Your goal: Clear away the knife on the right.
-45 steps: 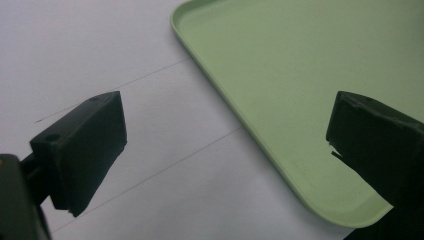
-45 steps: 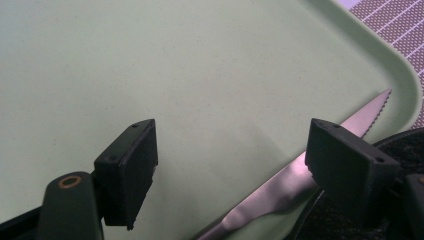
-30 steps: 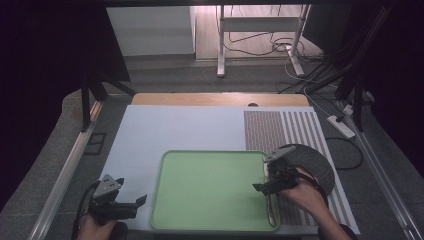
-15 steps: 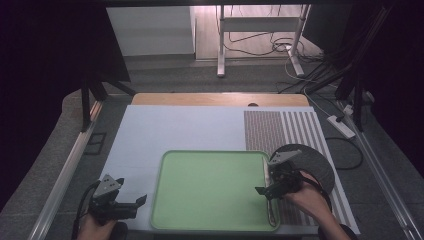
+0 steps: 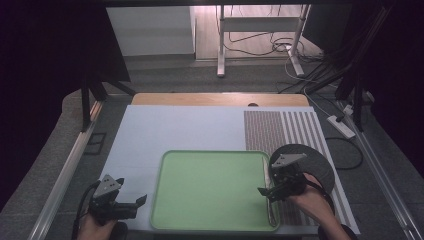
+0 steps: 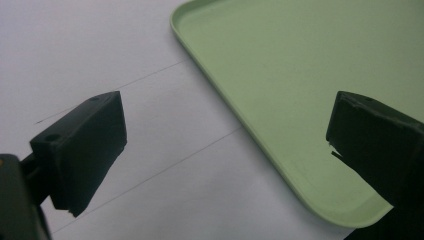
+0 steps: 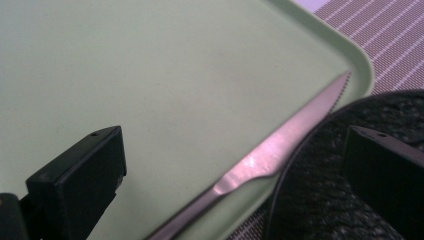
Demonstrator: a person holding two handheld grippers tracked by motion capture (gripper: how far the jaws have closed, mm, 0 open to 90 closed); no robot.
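Knife along tray right edge, tip pointing away, right gripper jaws apart above

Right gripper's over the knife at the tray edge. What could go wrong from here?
The knife lies flat along the green tray rim, so the open right gripper may slip off its thin blade. The dark round mat sits right beside it, and one jaw hangs over the mat and could snag it.

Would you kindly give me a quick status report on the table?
Both grippers open: left gripper beside tray, right gripper over knife. Knife inside tray's right rim. Dark round mat alongside.
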